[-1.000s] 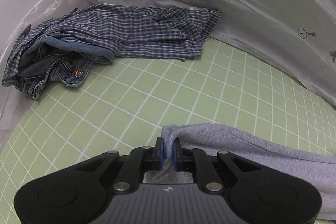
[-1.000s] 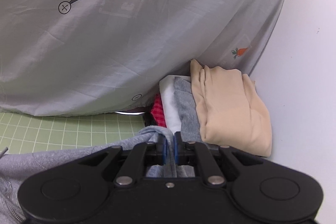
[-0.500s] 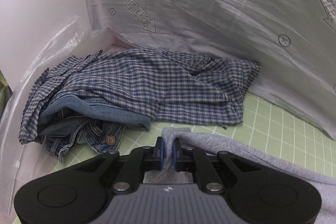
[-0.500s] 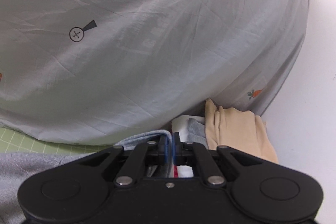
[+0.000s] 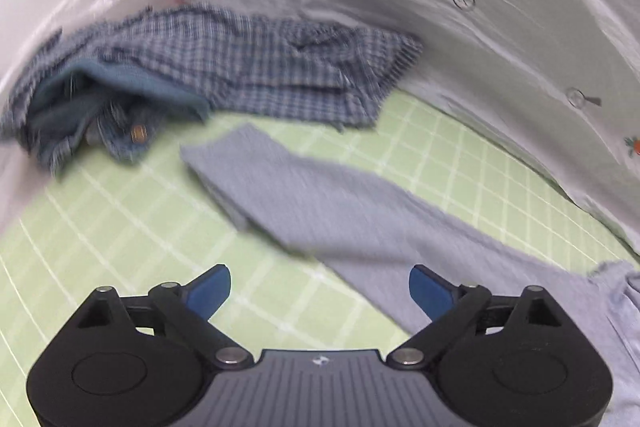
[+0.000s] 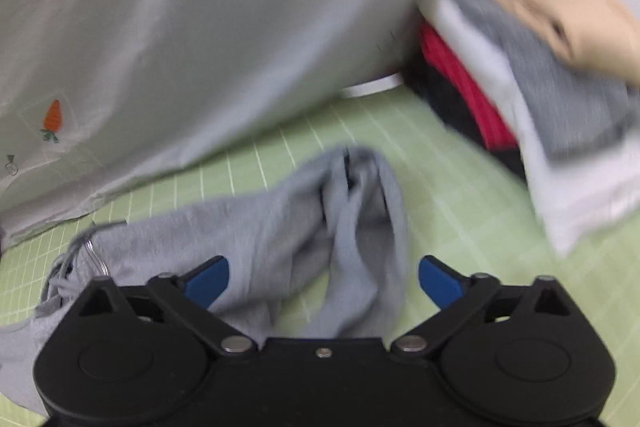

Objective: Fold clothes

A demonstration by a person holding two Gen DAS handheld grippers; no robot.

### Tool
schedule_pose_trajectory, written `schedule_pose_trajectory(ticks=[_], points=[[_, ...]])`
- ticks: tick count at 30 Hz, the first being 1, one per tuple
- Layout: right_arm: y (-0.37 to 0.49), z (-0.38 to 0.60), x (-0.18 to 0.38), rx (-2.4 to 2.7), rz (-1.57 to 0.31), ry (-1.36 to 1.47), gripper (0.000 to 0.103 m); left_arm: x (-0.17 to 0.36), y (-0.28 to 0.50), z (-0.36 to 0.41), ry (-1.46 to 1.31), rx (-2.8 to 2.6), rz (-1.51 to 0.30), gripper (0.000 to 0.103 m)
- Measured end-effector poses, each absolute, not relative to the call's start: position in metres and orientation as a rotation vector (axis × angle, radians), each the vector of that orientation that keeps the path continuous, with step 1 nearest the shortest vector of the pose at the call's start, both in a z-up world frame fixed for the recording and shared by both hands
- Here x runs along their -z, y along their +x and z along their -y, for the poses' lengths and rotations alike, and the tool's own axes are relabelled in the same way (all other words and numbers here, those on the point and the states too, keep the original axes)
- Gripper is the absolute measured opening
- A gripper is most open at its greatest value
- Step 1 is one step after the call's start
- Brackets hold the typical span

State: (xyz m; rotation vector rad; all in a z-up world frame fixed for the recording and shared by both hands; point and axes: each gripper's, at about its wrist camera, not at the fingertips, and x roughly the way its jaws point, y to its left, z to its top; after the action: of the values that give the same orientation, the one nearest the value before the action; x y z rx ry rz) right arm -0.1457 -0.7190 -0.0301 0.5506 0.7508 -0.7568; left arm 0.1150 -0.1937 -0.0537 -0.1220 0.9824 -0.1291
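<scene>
in the left wrist view, the left gripper sits nearest the lens with its blue pads spread wide and opening further, nothing between them but the green grid mat. just past the right-hand pad, one long end of the grey garment lies flat on the mat and stretches away to the upper left. it looks laid out straight so that a fold line can be set across it.

in the right wrist view, the right gripper also has its jaws parting and wide apart. the garment's other end lies bunched between and beyond the pads, loose on the mat, with neither pad pressing it. a drawcord and a metal ring show at the garment's left edge, so this is probably hooded or drawstring wear. the bunching suggests this end needs smoothing before a fold.

further off on the left side, a blue checked shirt and a denim piece sit heaped against the white edge, likely waiting their turn. on the right side a stack of folded clothes, a beige one on top, is kept clear of the work area as finished pieces. behind everything hangs a grey printed sheet.
</scene>
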Motion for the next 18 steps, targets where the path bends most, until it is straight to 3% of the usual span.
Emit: schedule_pose_trajectory(ticks=[5, 7, 8, 9, 10, 12, 18], points=[[-0.154, 0.696, 0.051, 0.725, -0.799, 0.557, 0.103, 0.061, 0.069, 0.207, -0.226, 0.156, -1.039, 0.097], [-0.163, 0.698, 0.048, 0.702, -0.792, 0.592, 0.095, 0.059, 0.055, 0.217, -0.22, 0.18, -1.046, 0.097], [-0.168, 0.701, 0.046, 0.696, -0.787, 0.62, 0.08, 0.057, 0.049, 0.222, -0.206, 0.193, -1.047, 0.097], [-0.173, 0.706, 0.043, 0.683, -0.784, 0.641, 0.058, 0.054, 0.043, 0.228, -0.188, 0.206, -1.046, 0.097], [-0.178, 0.709, 0.041, 0.662, -0.783, 0.655, 0.026, 0.051, 0.038, 0.233, -0.171, 0.22, -1.043, 0.097], [-0.187, 0.715, 0.034, 0.623, -0.77, 0.661, 0.004, 0.045, 0.029, 0.24, -0.148, 0.248, -1.034, 0.097], [-0.219, 0.742, -0.025, 0.679, -0.662, 0.367, 0.003, 0.034, 0.011, 0.256, -0.11, 0.288, -1.01, 0.098]])
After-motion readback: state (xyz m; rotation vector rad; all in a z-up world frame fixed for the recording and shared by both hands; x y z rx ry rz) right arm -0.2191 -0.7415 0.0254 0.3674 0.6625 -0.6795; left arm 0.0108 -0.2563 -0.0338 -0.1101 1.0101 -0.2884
